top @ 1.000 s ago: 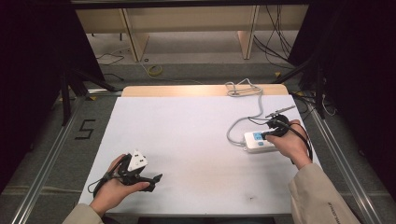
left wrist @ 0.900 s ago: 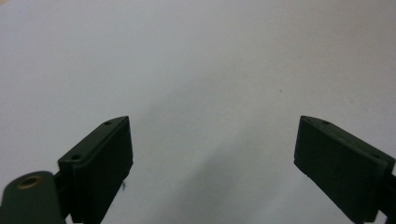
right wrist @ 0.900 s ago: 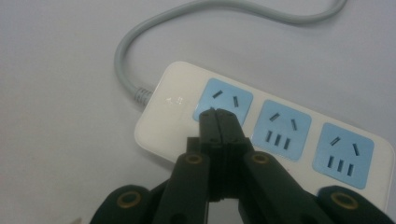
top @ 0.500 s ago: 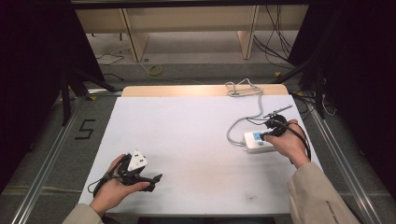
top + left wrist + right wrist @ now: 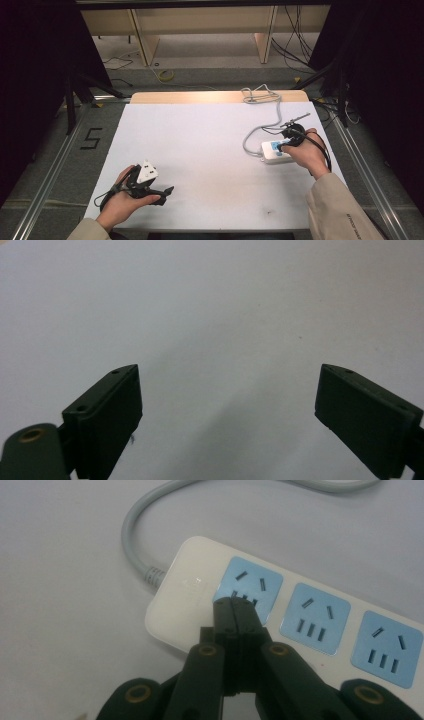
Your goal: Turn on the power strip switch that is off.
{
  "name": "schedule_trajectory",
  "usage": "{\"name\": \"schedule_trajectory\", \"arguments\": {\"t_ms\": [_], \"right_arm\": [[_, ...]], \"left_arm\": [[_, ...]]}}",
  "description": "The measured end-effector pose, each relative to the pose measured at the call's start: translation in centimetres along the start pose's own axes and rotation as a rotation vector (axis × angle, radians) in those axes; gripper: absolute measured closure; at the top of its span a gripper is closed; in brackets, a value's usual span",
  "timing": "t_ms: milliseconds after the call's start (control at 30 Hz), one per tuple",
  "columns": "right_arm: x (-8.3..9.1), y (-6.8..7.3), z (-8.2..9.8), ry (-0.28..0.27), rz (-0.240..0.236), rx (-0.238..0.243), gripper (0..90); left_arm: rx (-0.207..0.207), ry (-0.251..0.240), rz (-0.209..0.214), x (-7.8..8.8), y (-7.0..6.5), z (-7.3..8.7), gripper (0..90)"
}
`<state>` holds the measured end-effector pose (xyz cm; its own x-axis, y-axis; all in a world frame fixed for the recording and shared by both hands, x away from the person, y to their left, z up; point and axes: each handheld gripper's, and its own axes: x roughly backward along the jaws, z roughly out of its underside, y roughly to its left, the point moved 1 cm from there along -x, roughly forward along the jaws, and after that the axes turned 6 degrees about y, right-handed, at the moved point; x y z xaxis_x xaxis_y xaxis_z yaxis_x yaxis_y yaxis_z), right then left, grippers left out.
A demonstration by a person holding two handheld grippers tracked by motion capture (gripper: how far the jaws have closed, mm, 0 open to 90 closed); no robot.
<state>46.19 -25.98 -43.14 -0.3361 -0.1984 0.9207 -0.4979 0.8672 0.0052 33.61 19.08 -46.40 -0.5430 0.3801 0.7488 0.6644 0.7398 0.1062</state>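
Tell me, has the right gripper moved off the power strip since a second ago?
No. The right gripper sits at the same end of the power strip, equally far from the table's right edge.

High view overlooks table point(image 5: 210, 150); gripper views close, sharing its surface

Power strip point(image 5: 280, 615) cut off right

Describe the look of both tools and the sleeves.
Left tool: black, two flat rectangular pads with small screw holes, a white three-cornered plate on top, thin black cable. Right tool: black, brass-coloured rivets at the linkage, black cable. Both sleeves are beige.
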Motion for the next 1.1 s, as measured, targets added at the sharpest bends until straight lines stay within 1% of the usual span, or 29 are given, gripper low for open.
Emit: {"name": "schedule_trajectory", "arguments": {"t_ms": [333,633,1100], "right_arm": [[-0.30,0.01,-0.04,0.015,0.001,0.000,90.0],[-0.54,0.18,-0.16,0.026,0.000,0.012,90.0],[-0.78,0.13,-0.24,0.039,0.003,0.006,90.0]], "left_arm": [[0.000,0.000,0.000,-0.01,-0.01,-0.01,11.2],[-0.002,0.002,-0.001,-0.02,-0.02,-0.03,11.2],[-0.002,0.001,0.000,-0.02,-0.02,-0.02,11.2]]}}
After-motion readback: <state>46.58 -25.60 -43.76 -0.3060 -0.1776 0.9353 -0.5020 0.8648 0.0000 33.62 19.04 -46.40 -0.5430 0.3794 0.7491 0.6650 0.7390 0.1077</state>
